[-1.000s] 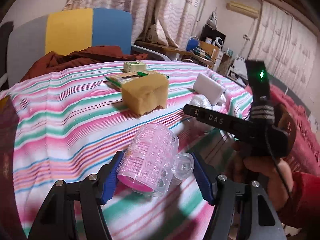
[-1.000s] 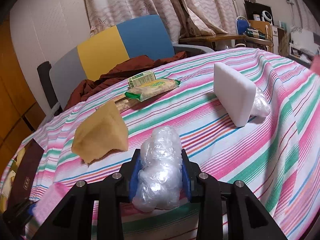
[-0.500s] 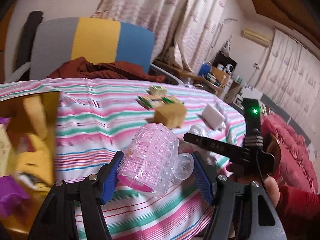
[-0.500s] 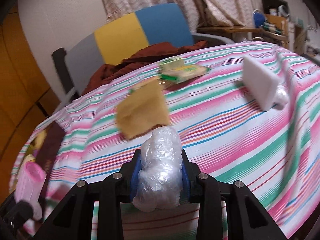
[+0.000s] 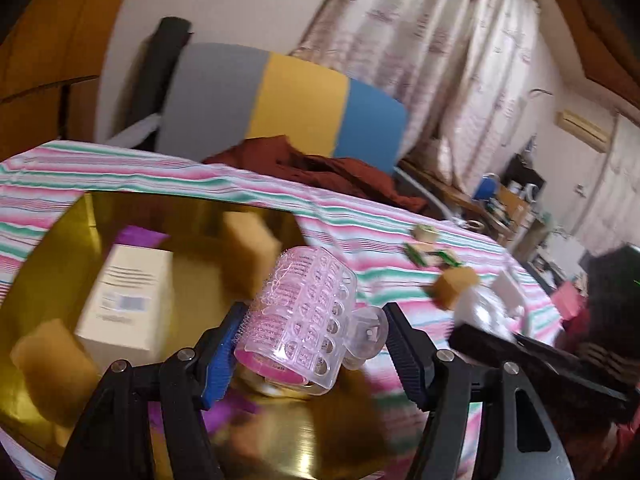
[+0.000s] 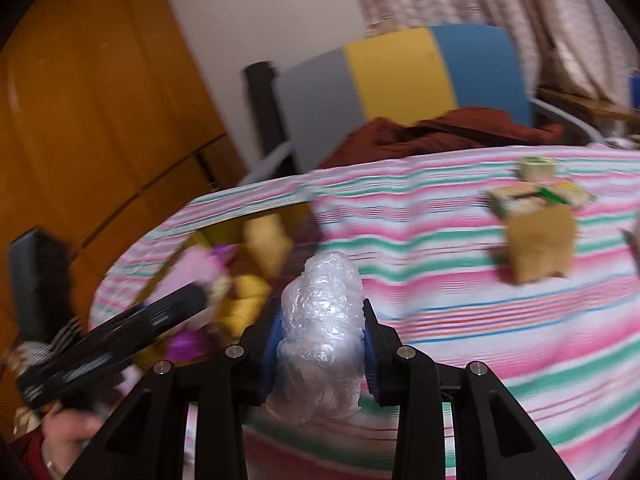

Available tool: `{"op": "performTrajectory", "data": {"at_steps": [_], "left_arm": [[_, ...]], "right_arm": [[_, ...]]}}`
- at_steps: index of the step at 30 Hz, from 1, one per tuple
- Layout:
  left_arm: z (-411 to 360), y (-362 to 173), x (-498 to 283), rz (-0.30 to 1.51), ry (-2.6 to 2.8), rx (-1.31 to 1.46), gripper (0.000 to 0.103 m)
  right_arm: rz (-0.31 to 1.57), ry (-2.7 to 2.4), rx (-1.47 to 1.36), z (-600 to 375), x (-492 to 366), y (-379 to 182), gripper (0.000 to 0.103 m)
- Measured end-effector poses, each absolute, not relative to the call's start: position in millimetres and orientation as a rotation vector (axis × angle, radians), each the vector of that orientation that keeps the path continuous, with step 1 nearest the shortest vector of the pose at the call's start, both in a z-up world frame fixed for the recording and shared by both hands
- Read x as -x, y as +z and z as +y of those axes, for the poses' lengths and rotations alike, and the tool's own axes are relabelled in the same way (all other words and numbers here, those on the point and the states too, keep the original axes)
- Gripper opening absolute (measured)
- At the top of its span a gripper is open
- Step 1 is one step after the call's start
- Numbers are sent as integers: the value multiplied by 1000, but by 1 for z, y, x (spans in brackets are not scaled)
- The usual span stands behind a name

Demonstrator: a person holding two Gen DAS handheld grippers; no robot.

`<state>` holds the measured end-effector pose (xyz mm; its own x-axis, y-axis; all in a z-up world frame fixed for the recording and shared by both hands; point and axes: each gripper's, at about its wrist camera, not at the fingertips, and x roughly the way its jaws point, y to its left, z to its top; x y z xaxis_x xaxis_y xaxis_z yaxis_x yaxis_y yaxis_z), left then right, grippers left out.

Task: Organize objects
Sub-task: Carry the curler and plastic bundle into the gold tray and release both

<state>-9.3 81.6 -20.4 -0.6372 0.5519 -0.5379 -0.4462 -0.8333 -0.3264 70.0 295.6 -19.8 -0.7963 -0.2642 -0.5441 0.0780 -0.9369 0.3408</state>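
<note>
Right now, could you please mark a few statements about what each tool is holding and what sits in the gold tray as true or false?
1. The left tool grips a pink hair roller. True.
2. The right tool is open, holding nothing. False: it is shut on a crumpled clear plastic bag.
3. A white box lies in the gold tray. True.
4. The tablecloth is plain blue. False: it is striped pink, green and white.
5. The hair roller lies on the tablecloth beside the snack packets. False: it is held above the tray.
</note>
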Motion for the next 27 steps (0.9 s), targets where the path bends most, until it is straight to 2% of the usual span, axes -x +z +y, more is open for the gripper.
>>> {"op": "performTrajectory", "data": {"at_steps": [8, 13, 14, 16, 18, 21, 23, 27], "left_arm": [[57, -35, 48, -277, 2477, 988, 69], [56, -37, 52, -266, 2492, 1004, 70], [56, -37, 51, -260, 2493, 1003, 70], [57, -38, 51, -254, 2491, 1002, 70], [56, -37, 49, -260, 2497, 1002, 70], [53, -33, 43, -278, 2516, 961, 71], [52, -29, 40, -275, 2526, 940, 77], [49, -20, 34, -257, 2582, 886, 77]], "right_arm": [[-266, -2646, -923, 220, -59, -23, 36], [-173, -2630, -975, 197, -56, -35, 44], [-172, -2628, -978, 196, -56, -37, 45], [-189, -2628, -981, 197, -57, -38, 57], [-213, -2635, -973, 201, -59, -38, 64], [-226, -2646, -966, 205, -58, -37, 65], [-235, -2656, -968, 207, -59, -37, 66], [-270, -2670, -970, 214, -61, -37, 68]]}}
